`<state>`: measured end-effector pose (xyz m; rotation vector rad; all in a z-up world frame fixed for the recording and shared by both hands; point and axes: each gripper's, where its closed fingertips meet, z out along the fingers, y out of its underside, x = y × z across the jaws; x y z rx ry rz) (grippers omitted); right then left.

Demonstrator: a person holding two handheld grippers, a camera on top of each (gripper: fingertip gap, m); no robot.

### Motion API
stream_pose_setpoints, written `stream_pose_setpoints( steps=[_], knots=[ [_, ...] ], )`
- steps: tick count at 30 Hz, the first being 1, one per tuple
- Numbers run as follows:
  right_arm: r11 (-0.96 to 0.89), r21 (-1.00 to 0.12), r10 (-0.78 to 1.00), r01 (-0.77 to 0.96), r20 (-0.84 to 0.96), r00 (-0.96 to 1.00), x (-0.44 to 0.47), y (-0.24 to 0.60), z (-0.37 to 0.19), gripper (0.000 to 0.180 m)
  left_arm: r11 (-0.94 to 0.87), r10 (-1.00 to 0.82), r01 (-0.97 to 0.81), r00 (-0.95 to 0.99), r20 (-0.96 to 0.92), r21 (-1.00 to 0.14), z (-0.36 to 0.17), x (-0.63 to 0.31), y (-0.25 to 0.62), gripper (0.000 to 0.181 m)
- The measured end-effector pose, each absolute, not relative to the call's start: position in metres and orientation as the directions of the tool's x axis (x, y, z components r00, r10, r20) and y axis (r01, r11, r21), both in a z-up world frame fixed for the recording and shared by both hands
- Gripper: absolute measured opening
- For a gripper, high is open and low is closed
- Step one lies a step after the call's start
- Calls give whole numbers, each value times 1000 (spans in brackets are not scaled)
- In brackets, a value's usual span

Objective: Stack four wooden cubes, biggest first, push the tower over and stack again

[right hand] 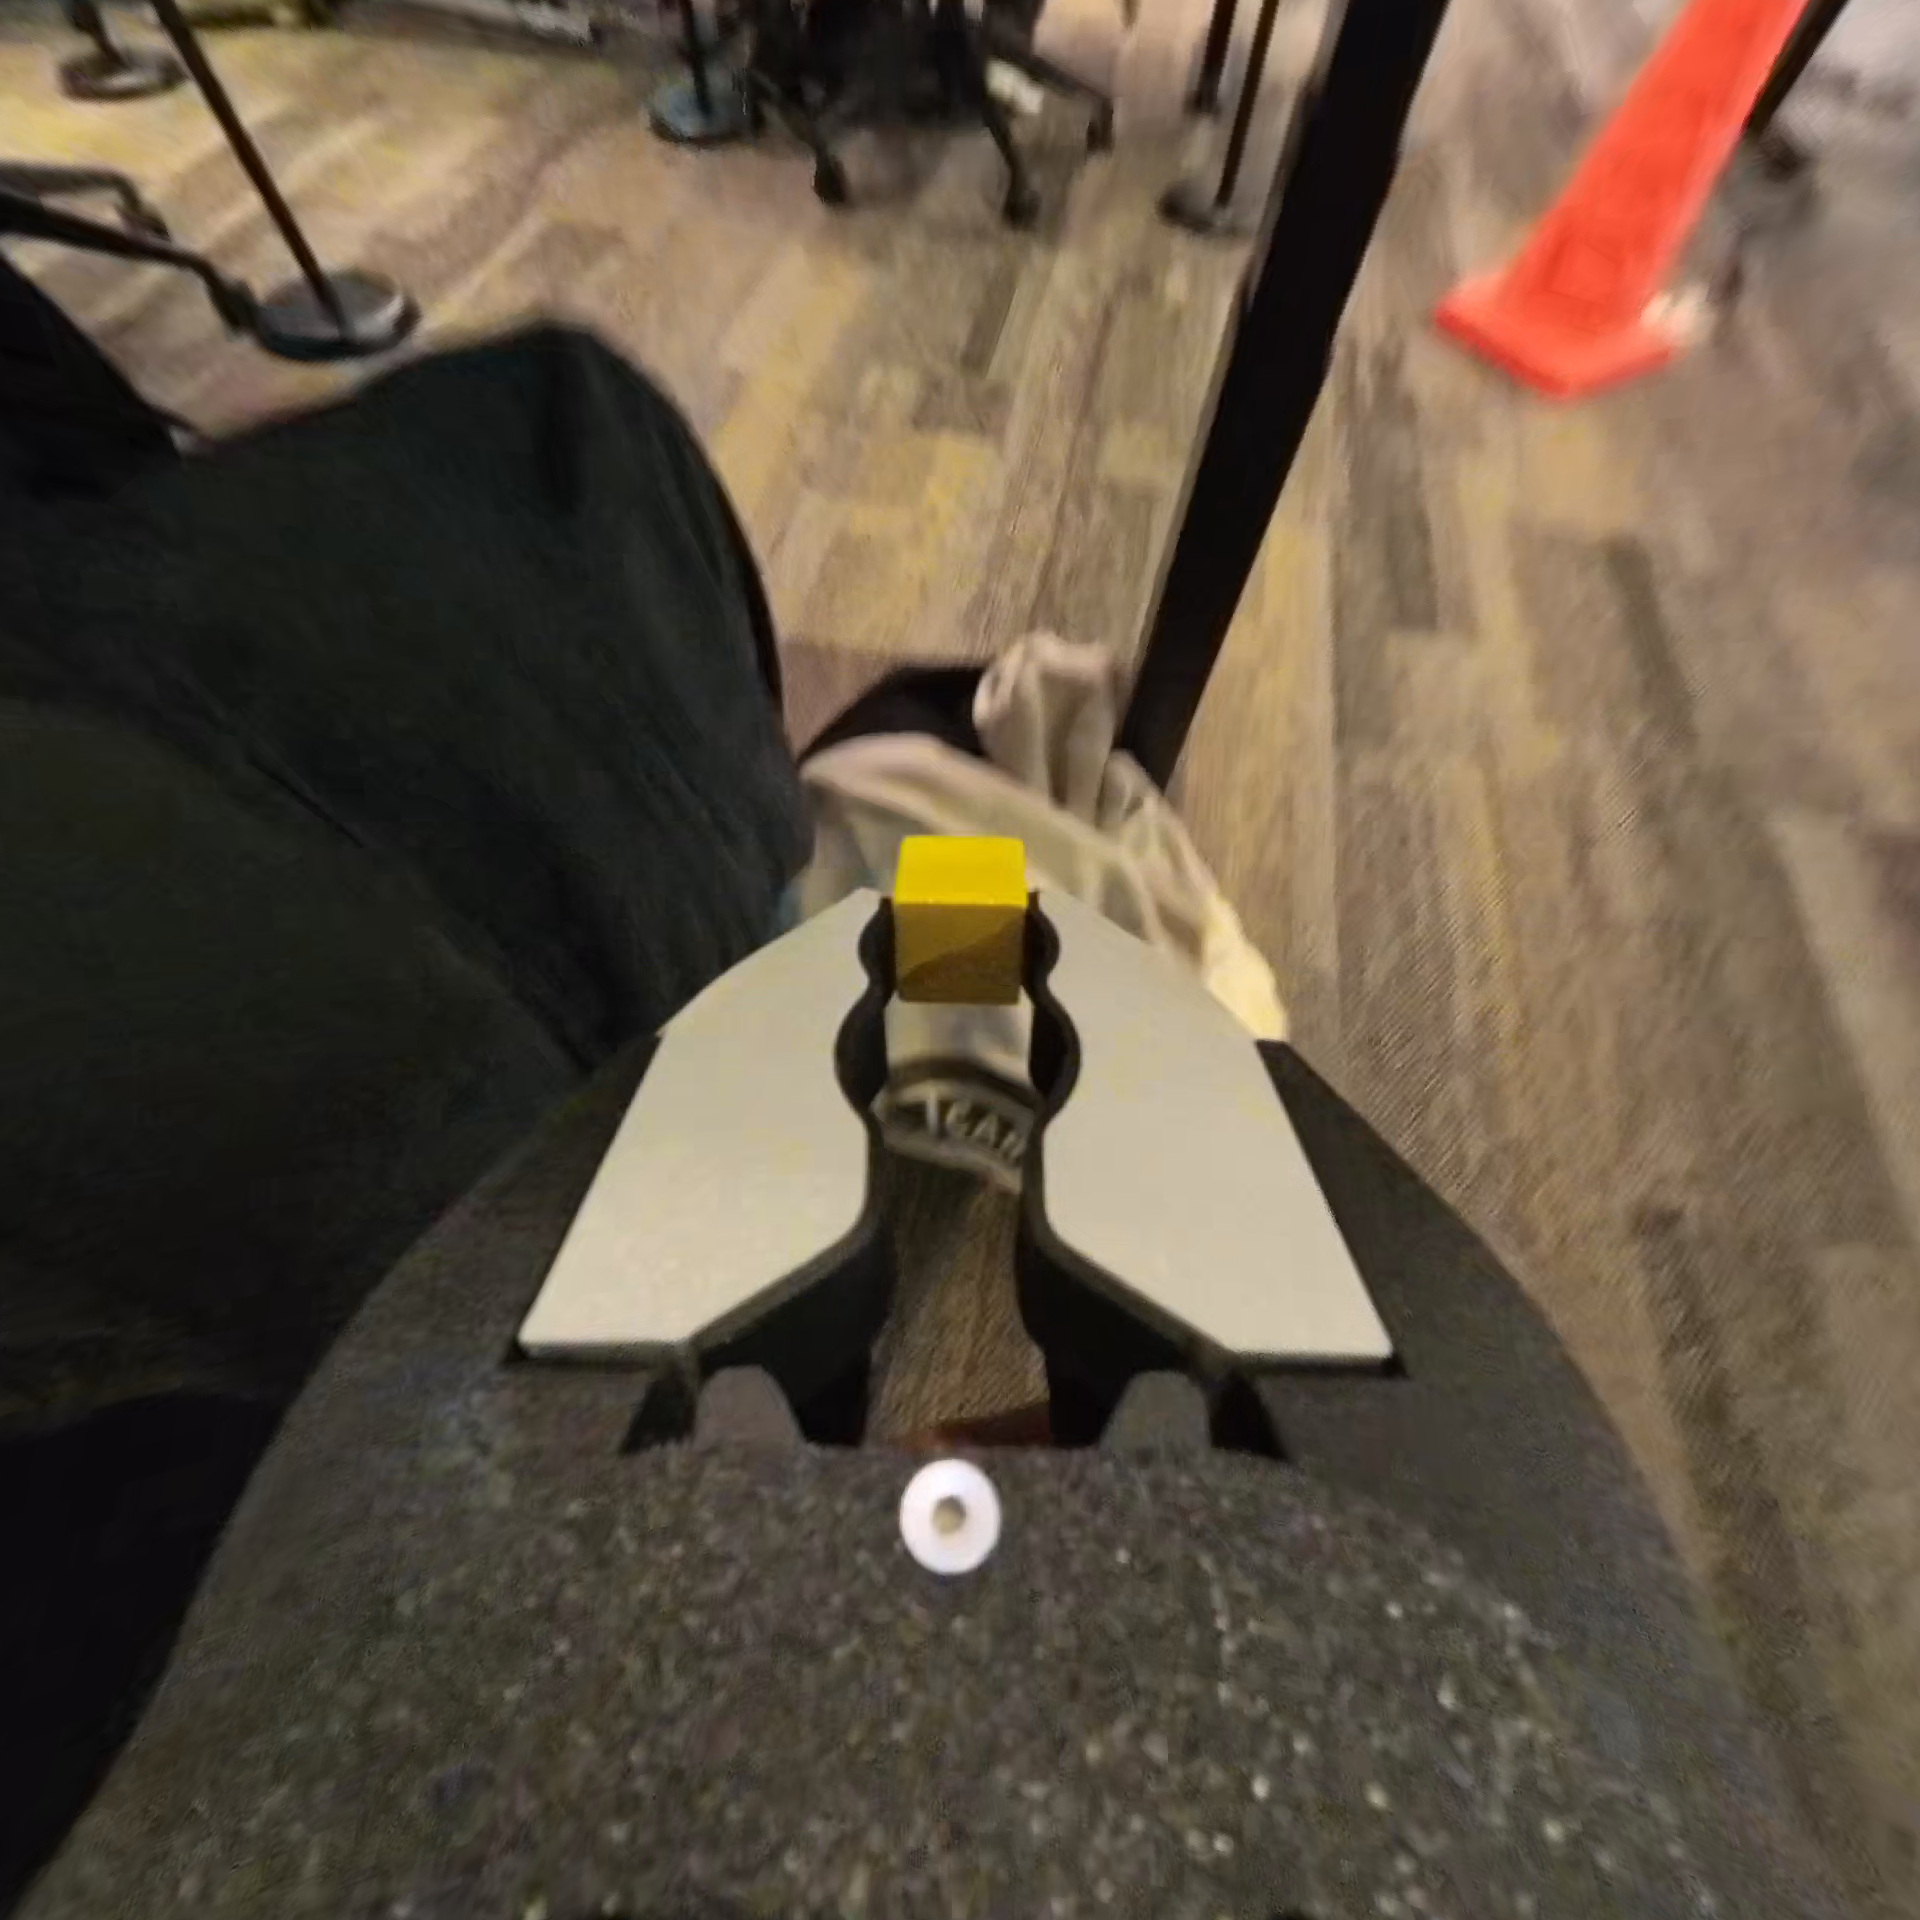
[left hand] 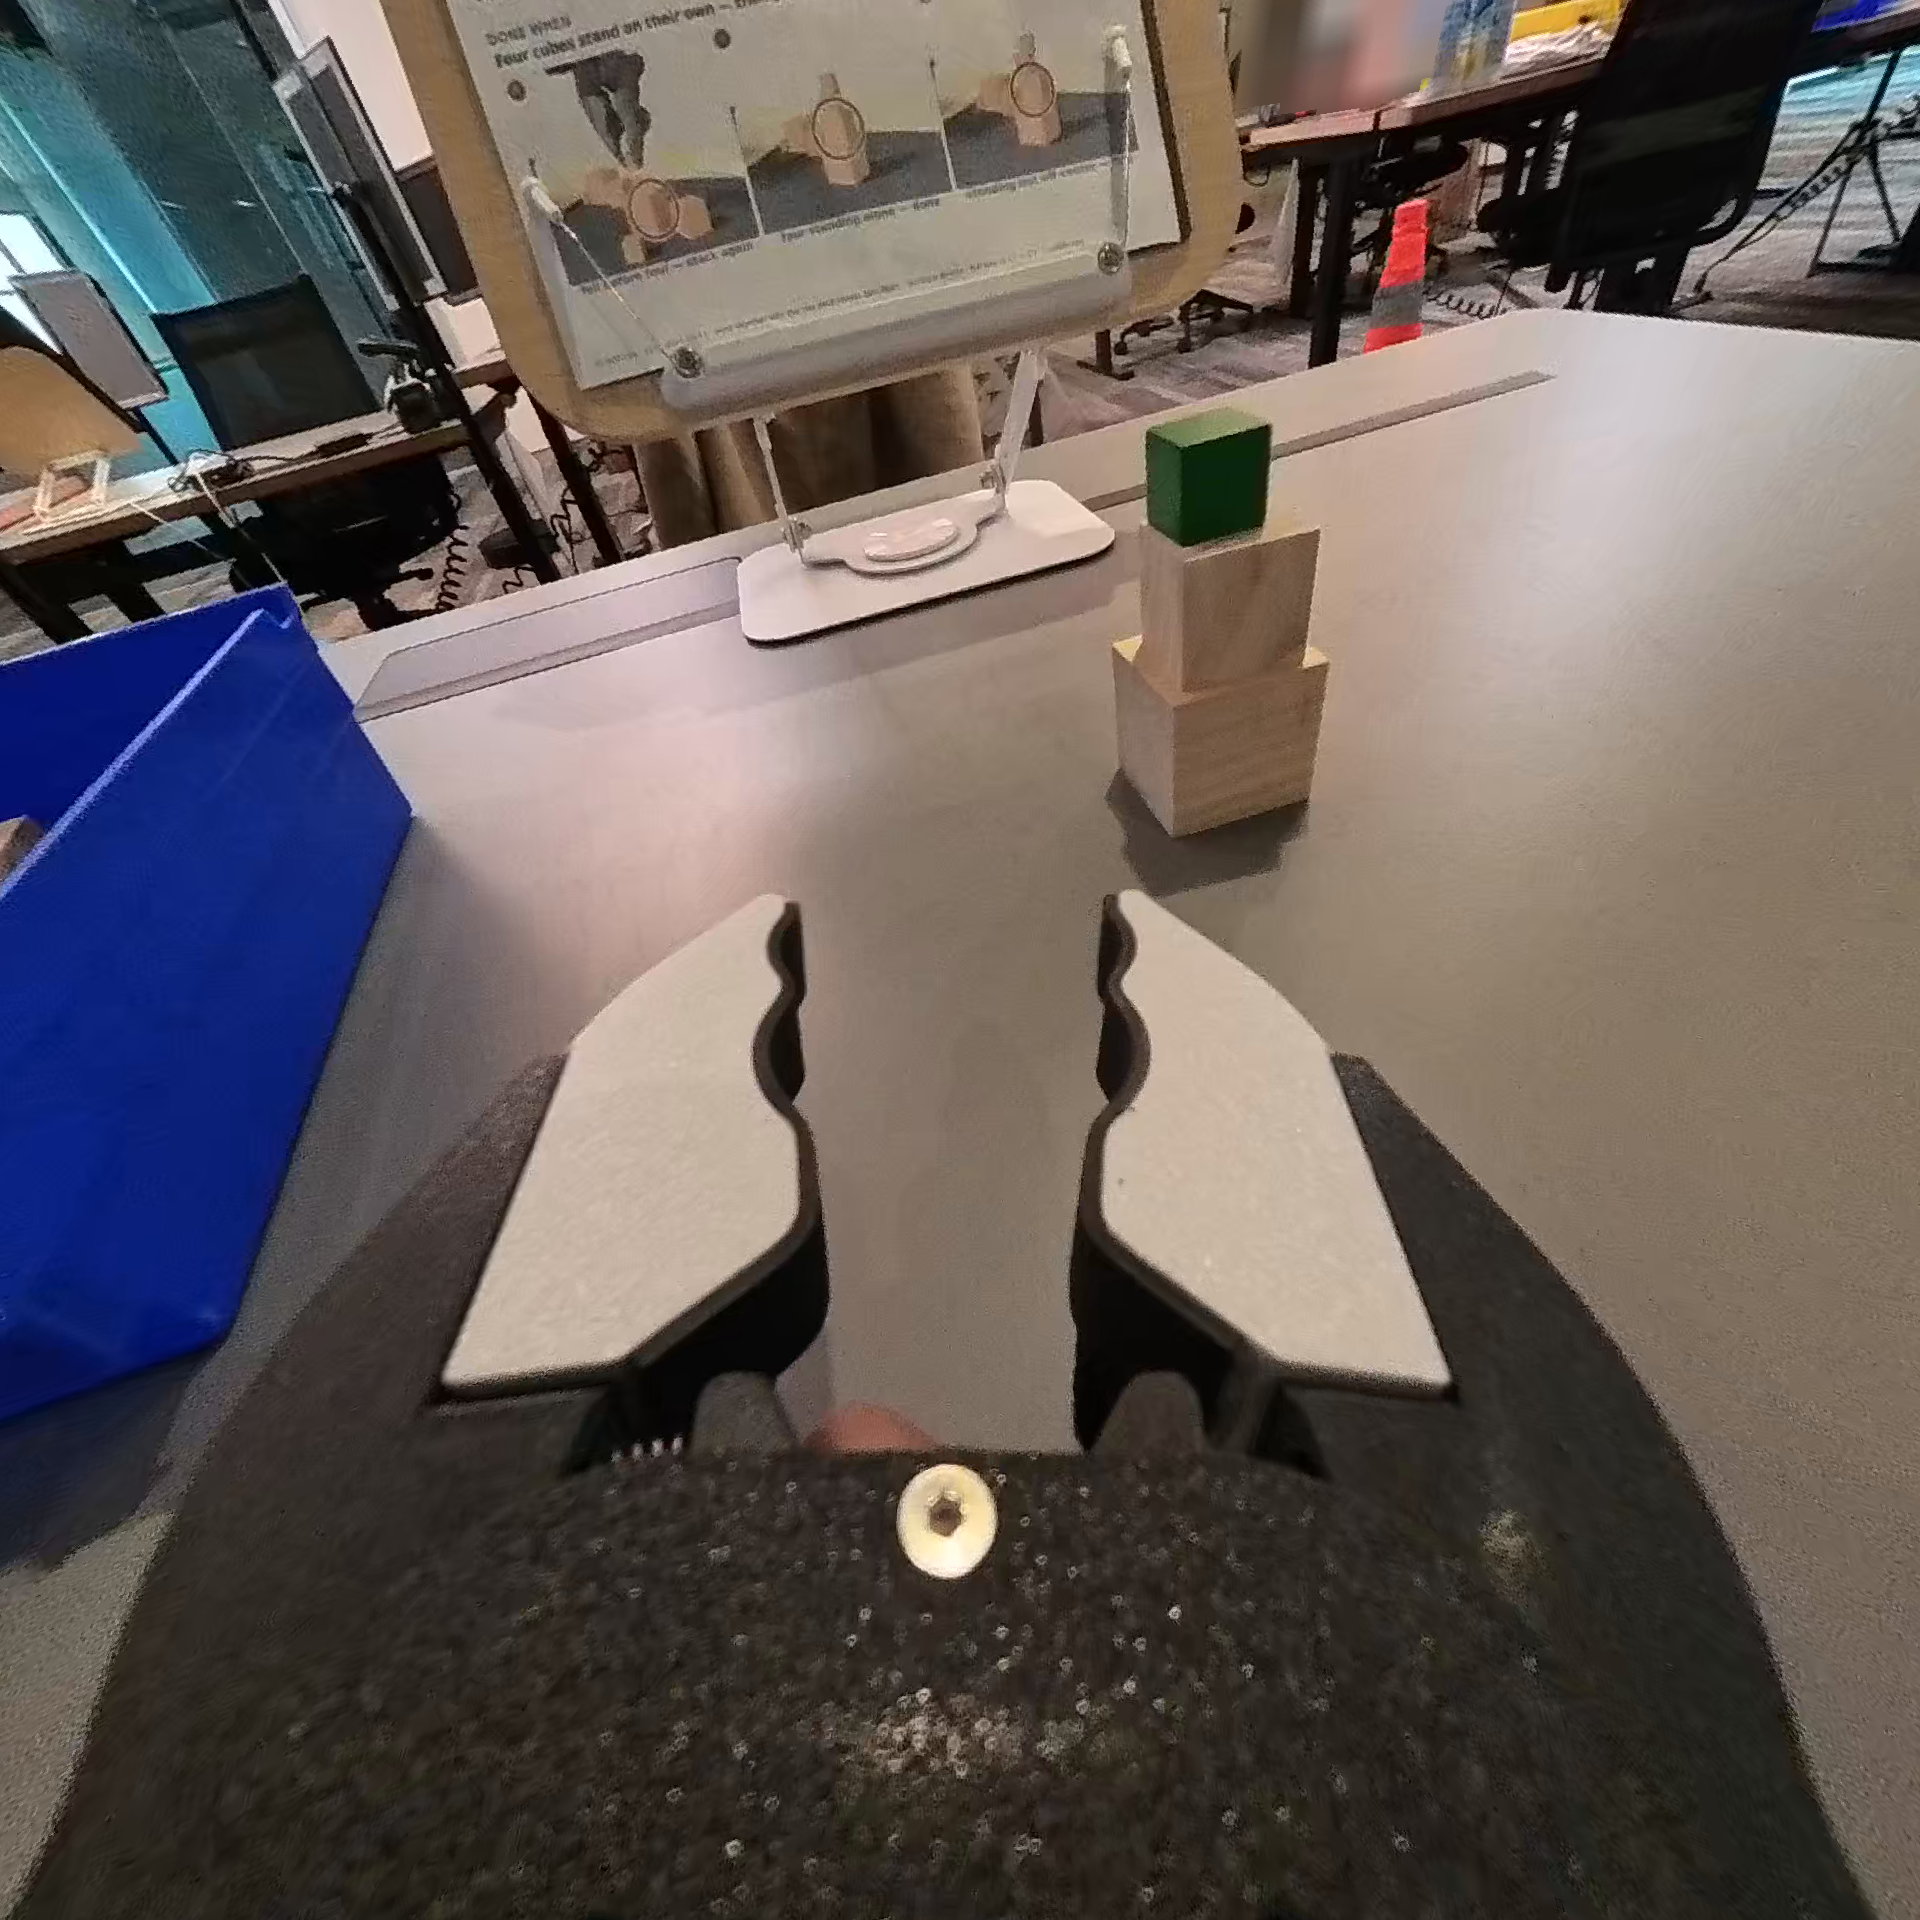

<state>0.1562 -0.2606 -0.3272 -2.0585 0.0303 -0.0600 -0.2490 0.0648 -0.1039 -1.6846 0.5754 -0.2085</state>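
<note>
Left wrist view: the left gripper (left hand: 951,925) is held released above the grey counter (left hand: 1558,935), its jaws spread with nothing between them. A tower of three cubes is seen on the counter to the far right of the gripper: a large wooden cube (left hand: 1221,738) at the bottom, a smaller wooden cube (left hand: 1231,608) set on it, and a green cube (left hand: 1208,478) placed on top, slightly off centre. A blue bin (left hand: 177,935) is seen at the left edge of the counter. A white stand (left hand: 925,556) carrying an instruction sheet (left hand: 821,166) is placed at the far side of the counter, left of the tower. An orange cone (left hand: 1397,275) is seen on the floor beyond.

Right wrist view: the right gripper (right hand: 958,925) is clenched on a small yellow cube (right hand: 958,920), which is pinched between the fingertips. The gripper is held over the carpeted floor (right hand: 1507,831), well away from the tower, which is not shown in this view. Dark clothing (right hand: 364,779) is seen at the left.
</note>
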Motion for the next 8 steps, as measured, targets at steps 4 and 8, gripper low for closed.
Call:
stream_pose_setpoints(
  steps=[4,8],
  knots=[
    [-268,-943,26,196,196,980,118,-226,-176,22,-76,-494,-274,846,-202,-959,-104,-250,69,55],
    [-222,-906,336,362,277,900,41,-169,-85,22,-115,-480,-252,861,-168,-961,-106,-257,83,54]
  ],
)
